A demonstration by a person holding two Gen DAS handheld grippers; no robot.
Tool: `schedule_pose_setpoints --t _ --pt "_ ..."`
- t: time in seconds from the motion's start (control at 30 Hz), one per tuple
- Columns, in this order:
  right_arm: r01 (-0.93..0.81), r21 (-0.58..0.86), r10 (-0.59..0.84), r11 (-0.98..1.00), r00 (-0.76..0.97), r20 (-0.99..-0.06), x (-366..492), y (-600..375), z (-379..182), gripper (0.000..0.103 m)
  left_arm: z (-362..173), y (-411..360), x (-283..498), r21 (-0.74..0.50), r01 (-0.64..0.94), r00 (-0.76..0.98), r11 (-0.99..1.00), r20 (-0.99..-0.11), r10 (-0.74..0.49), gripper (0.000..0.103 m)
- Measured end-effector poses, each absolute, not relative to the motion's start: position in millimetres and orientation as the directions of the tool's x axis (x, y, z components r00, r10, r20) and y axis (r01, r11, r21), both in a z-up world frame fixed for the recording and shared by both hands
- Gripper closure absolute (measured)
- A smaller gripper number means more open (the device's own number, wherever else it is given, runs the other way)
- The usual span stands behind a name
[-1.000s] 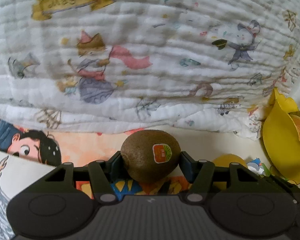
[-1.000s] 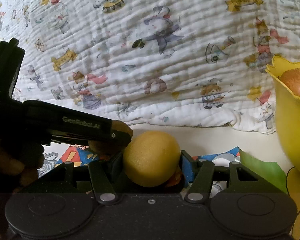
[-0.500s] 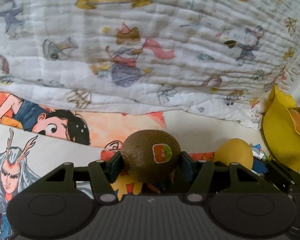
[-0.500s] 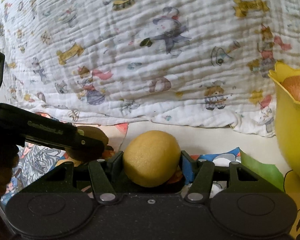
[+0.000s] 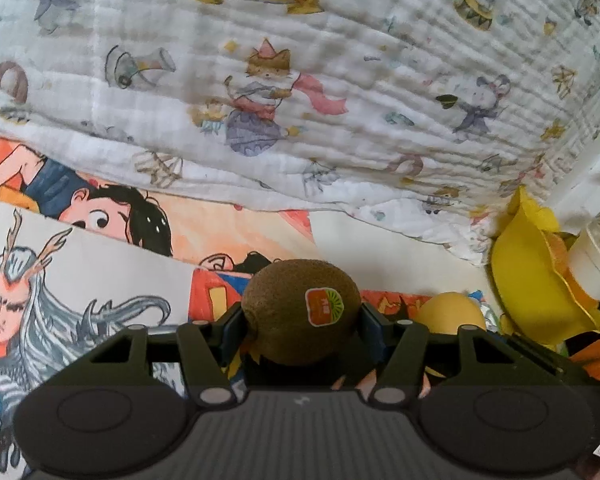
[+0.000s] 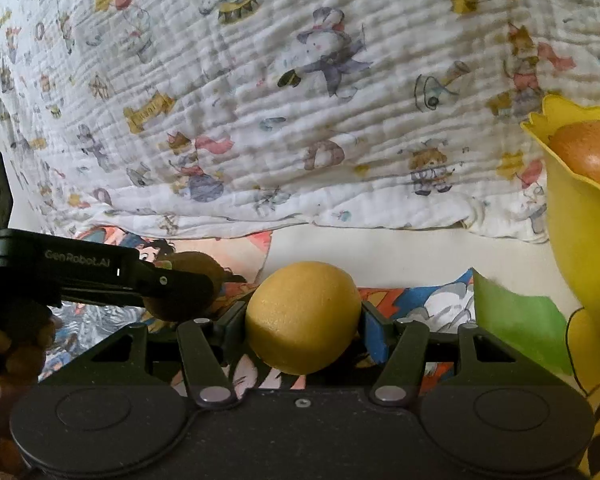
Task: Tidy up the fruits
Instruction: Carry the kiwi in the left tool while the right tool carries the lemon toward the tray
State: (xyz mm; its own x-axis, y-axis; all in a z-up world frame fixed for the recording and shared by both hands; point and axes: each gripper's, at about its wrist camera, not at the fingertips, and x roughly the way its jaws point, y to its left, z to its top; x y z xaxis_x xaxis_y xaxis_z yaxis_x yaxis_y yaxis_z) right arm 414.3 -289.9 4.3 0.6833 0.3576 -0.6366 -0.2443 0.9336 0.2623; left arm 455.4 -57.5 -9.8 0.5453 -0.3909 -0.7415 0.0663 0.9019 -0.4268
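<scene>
Brown, fuzzy kiwi with red-green sticker: pinched in my left gripper. Matte yellow lemon: pinched in my right gripper. Yellow bowl at three o'clock.

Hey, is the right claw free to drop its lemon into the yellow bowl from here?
Probably yes. The right claw grips the lemon, and the yellow bowl sits just to its right with nothing between, though a brownish fruit already sits inside.
</scene>
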Motion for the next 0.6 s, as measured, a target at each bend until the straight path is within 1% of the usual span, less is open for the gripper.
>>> schedule_pose_setpoints --t 0.33,0.6 --pt "-0.287 0.265 0.391 0.92 0.68 -0.621 389 -274 18 0.042 12 -51 433 -0.429 0.069 0.559 0.9 -0.731 -0.392 0.039" --pt "-0.326 0.285 0.433 0.901 0.692 -0.577 363 -269 34 0.042 30 -49 413 -0.421 0.078 0.573 0.903 -0.723 -0.387 0.039"
